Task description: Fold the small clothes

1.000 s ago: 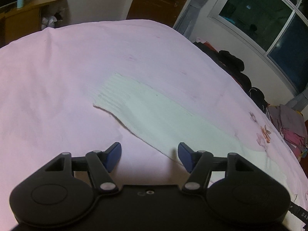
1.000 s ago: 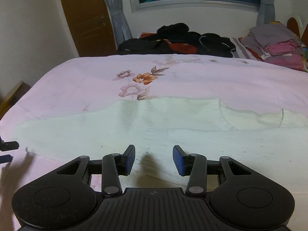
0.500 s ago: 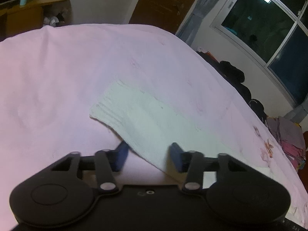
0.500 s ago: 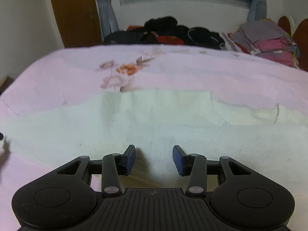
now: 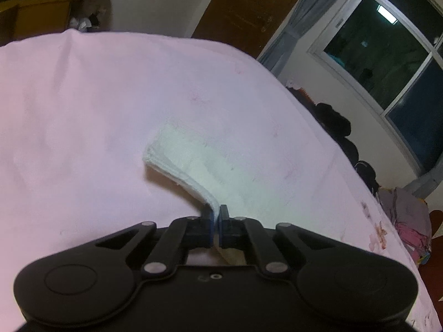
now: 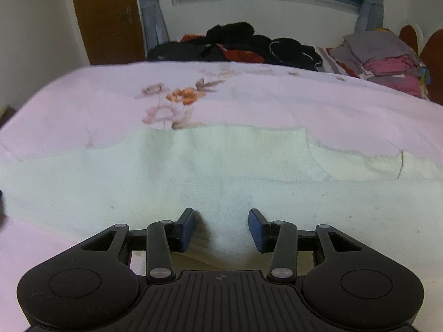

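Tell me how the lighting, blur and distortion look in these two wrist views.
Left wrist view: dim indoor light, strong fisheye bending the dark night window, soft blur on the white knitted garment pinched by the left gripper. Right wrist view: sharper, open right gripper casting shadows on the garment, pink floral bedsheet slightly smeared.

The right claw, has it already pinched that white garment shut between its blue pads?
No, the right claw is open, its blue pads spread apart over the white garment.
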